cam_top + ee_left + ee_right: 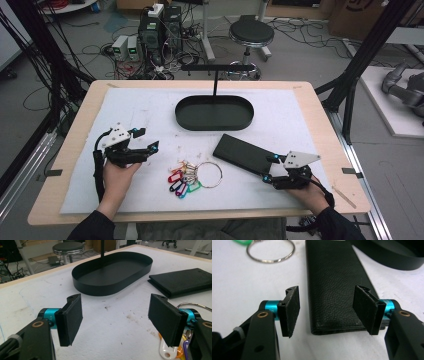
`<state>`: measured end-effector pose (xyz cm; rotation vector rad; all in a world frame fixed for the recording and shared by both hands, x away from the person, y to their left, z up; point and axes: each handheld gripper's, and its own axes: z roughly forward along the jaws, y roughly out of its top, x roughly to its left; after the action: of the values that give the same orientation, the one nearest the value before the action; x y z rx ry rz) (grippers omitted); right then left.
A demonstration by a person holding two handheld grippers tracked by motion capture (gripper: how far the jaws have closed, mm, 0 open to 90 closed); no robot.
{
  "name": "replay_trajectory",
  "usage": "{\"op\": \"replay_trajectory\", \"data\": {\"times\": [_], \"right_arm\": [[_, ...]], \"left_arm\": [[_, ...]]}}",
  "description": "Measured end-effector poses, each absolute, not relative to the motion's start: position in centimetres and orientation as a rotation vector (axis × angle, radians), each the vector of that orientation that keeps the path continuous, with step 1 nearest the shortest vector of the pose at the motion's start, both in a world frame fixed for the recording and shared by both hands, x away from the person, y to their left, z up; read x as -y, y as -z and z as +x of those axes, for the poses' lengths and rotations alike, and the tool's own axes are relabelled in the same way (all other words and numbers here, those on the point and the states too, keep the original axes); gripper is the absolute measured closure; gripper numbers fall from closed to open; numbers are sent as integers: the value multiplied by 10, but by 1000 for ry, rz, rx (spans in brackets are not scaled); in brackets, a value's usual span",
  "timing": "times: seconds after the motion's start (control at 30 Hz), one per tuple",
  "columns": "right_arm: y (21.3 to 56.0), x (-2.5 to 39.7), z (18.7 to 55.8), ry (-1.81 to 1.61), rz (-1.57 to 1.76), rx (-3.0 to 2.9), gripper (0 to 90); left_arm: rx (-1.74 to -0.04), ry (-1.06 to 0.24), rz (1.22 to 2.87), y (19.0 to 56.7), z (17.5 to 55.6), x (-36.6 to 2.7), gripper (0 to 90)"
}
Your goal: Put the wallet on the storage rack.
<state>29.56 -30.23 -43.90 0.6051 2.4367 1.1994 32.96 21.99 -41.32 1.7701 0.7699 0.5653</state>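
Observation:
A black leather wallet (243, 153) lies flat on the white mat, right of centre. My right gripper (269, 169) is open at the wallet's near end, its jaws straddling that end (332, 290) without touching it. A metal key ring (208, 175) with several coloured tags (182, 181) lies in front of the middle. My left gripper (146, 138) is open and empty, at the left of the mat, left of the keys. A black oval tray (214, 113) with an upright T-stand sits at the back; the left gripper view looks toward the tray (112, 272) and the wallet (182, 281).
The white mat (125, 107) covers a wooden table (80, 112). A round stool (251, 34), computers and loose cables stand on the floor beyond the far edge. Black frame posts (367, 50) rise at the right.

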Motion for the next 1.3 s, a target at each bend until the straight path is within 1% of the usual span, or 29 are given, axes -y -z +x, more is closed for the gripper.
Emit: {"op": "replay_trajectory", "data": {"times": [0.5, 0.6, 0.73, 0.83, 0.93, 0.97, 1.07, 1.23, 1.3], "right_arm": [[452, 291, 295, -1024, 502, -2438, 398], [456, 289, 292, -979, 466, -2381, 465], [456, 289, 293, -981, 473, -2382, 491], [455, 290, 293, -991, 481, -2386, 540], [453, 291, 293, -1003, 483, -2397, 602], [452, 291, 293, -1012, 492, -2405, 644], [449, 291, 292, -1025, 494, -2415, 726], [445, 291, 292, -1040, 492, -2424, 795], [442, 293, 292, -1062, 499, -2415, 807]], "left_arm": [[-772, -566, 1773, 414, 328, -221, 276], [-773, -566, 1776, 414, 328, -220, 276], [-769, -560, 1779, 415, 328, -219, 276], [-767, -560, 1777, 415, 328, -217, 276], [-761, -556, 1779, 415, 328, -216, 276], [-761, -553, 1777, 415, 328, -216, 276], [-758, -546, 1778, 415, 328, -214, 275], [-745, -537, 1782, 414, 328, -210, 276], [-733, -528, 1785, 414, 329, -207, 276]]}}
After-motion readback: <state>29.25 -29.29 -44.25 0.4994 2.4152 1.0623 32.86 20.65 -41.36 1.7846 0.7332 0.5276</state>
